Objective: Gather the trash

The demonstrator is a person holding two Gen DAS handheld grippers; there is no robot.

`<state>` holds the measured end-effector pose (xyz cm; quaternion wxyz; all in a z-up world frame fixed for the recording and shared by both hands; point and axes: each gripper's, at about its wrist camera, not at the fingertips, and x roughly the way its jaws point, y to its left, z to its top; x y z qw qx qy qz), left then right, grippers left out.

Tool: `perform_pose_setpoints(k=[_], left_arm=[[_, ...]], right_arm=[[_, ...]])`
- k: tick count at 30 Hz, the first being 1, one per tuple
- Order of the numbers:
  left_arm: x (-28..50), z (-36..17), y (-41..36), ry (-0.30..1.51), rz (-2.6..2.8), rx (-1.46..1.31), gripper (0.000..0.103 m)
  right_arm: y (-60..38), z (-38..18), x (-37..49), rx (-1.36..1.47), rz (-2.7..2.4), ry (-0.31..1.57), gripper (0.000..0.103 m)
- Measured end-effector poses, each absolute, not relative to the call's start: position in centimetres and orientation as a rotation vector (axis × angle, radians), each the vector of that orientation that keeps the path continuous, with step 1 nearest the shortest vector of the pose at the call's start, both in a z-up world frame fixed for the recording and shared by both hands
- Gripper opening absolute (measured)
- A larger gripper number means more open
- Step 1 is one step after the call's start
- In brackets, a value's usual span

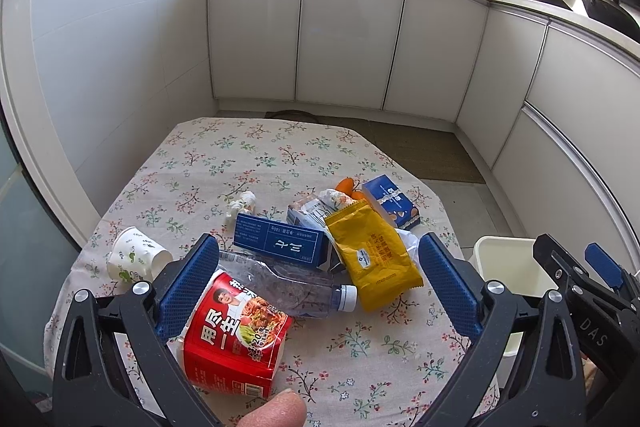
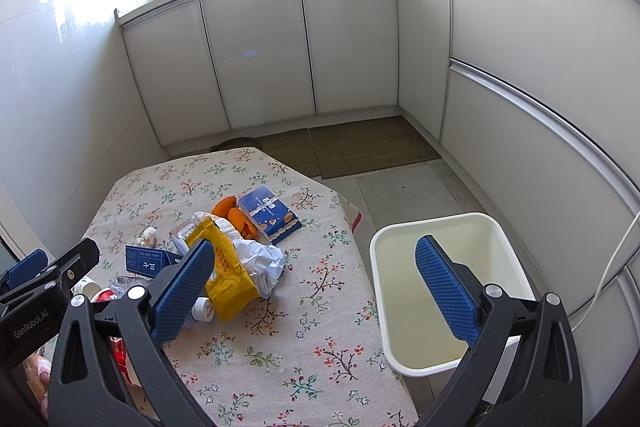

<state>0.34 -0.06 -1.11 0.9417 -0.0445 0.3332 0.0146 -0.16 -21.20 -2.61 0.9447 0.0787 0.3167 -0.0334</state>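
Trash lies on the floral tablecloth (image 1: 248, 155): a red noodle cup (image 1: 236, 339) on its side, a clear plastic bottle (image 1: 292, 287), a yellow snack bag (image 1: 372, 255), a dark blue carton (image 1: 280, 241), a blue biscuit box (image 1: 392, 201), a paper cup (image 1: 134, 255), crumpled tissue (image 1: 244, 203) and orange peel (image 1: 346, 185). My left gripper (image 1: 316, 275) is open above the noodle cup and bottle, touching neither. My right gripper (image 2: 316, 283) is open between the table's right edge and the white bin (image 2: 440, 291). The yellow bag (image 2: 228, 275) and white wrapper (image 2: 264, 259) lie left of it.
White cabinets (image 1: 344, 31) wrap the back and right. Brown mats (image 2: 360, 143) cover the floor beyond the table. A white wall (image 1: 100, 47) stands at the left. A thumb (image 1: 276, 409) shows at the bottom of the left wrist view. A white cable (image 2: 616, 259) hangs by the bin.
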Motion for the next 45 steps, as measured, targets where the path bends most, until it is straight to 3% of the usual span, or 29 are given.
perform_pose_setpoints(k=[37,45], left_arm=[[0.4,-1.3,0.0,0.685,0.035,-0.09,0.096],[2.6,-3.0,1.5,0.773,0.066,-0.132,0.096]], right_arm=[[-21.2,-2.6,-0.1,0.164,-0.068,0.655,0.098],[-21.8,-6.3,2.2,0.209,-0.056,0.87,0.097]])
